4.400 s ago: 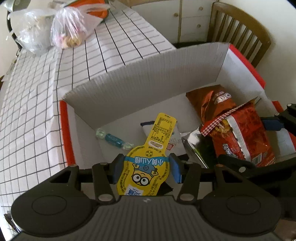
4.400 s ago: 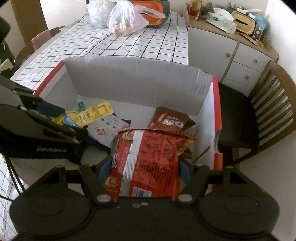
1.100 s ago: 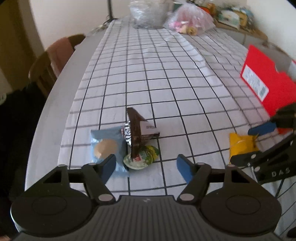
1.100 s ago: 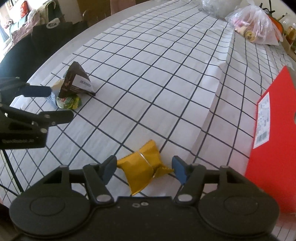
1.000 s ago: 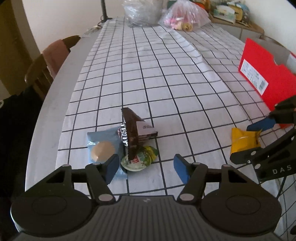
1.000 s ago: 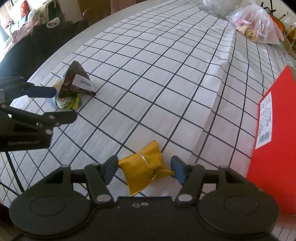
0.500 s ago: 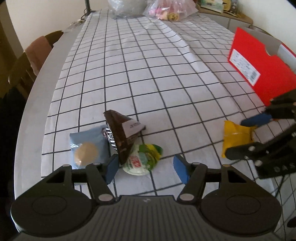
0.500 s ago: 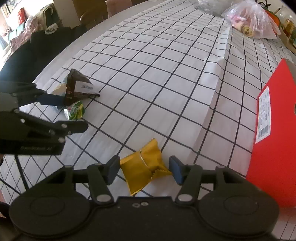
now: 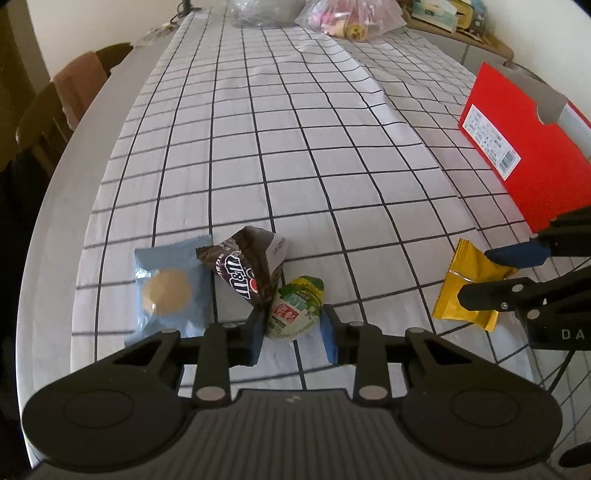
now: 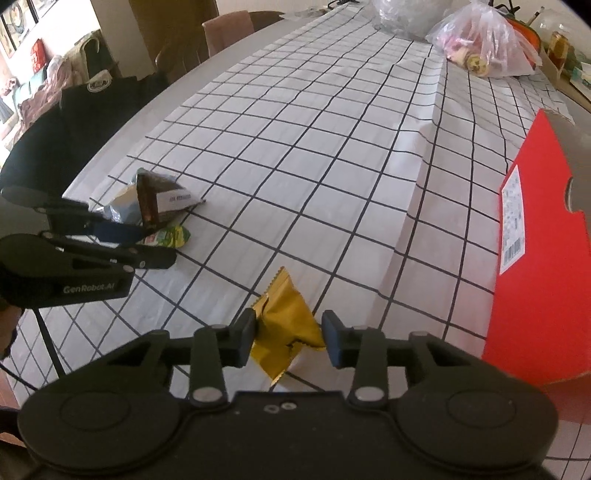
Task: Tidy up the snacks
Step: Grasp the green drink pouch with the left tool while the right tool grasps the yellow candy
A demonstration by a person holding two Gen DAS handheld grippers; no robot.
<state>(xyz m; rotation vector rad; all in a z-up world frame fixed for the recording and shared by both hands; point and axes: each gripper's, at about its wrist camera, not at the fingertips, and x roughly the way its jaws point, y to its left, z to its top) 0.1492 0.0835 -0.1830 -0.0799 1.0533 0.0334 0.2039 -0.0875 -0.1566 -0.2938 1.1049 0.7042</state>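
On the checked tablecloth my left gripper (image 9: 293,330) has a green jelly cup (image 9: 295,308) between its blue pads; the jaws are closing and both pads touch the cup's sides. A brown M&M's packet (image 9: 243,273) leans against the left finger, and a light blue biscuit packet (image 9: 170,291) lies beside it. My right gripper (image 10: 290,334) is closing on a crumpled yellow packet (image 10: 286,325), and its pads pinch it. The left wrist view shows the yellow packet (image 9: 467,286) in the right gripper (image 9: 476,273). The right wrist view shows the left gripper (image 10: 159,243) at the jelly cup (image 10: 173,236).
A red cardboard box (image 9: 517,147) stands at the table's right side. Plastic bags (image 9: 347,18) sit at the far end. A chair with a pink cloth (image 9: 77,88) stands by the table's left edge. A dark garment (image 10: 85,125) lies over a chair by that edge.
Both pairs of jaws have narrowed. The left pads came in against the jelly cup, and the right pads squeezed the yellow packet, which crumpled. The brown packet tipped toward the left finger.
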